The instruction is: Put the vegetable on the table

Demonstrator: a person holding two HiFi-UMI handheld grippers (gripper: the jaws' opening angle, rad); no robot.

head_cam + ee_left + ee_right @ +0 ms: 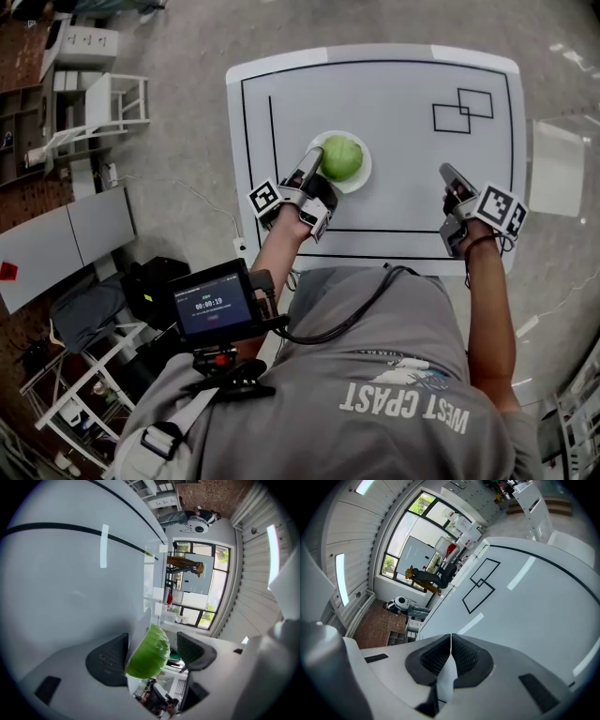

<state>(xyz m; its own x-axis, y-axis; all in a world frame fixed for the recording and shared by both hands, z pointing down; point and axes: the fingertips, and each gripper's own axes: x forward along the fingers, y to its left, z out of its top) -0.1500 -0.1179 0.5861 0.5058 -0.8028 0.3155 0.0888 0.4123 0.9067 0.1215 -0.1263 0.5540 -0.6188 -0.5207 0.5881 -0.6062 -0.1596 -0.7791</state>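
While the green vegetable point(341, 157) lies on its plate point(365, 178) on the surface point(412, 141), the left hand-held gripper point(312, 161) brackets it with jaws apart and not yet gripping. The right hand-held gripper point(451, 176) is closed and empty. The next move is probably to pinch the vegetable, lift it clear and set it on bare surface.

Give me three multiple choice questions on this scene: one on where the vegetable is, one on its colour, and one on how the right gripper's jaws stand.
1. Where does the vegetable lie?
A. on the plate
B. in a basket
C. in the right gripper

2. What colour is the vegetable?
A. red
B. green
C. purple

3. How do the right gripper's jaws stand?
A. wide apart
B. closed on the vegetable
C. together, with nothing between them

Answers:
1 A, the head view shows it sitting on the white plate.
2 B, it shows bright green.
3 C, its pads meet and hold nothing.
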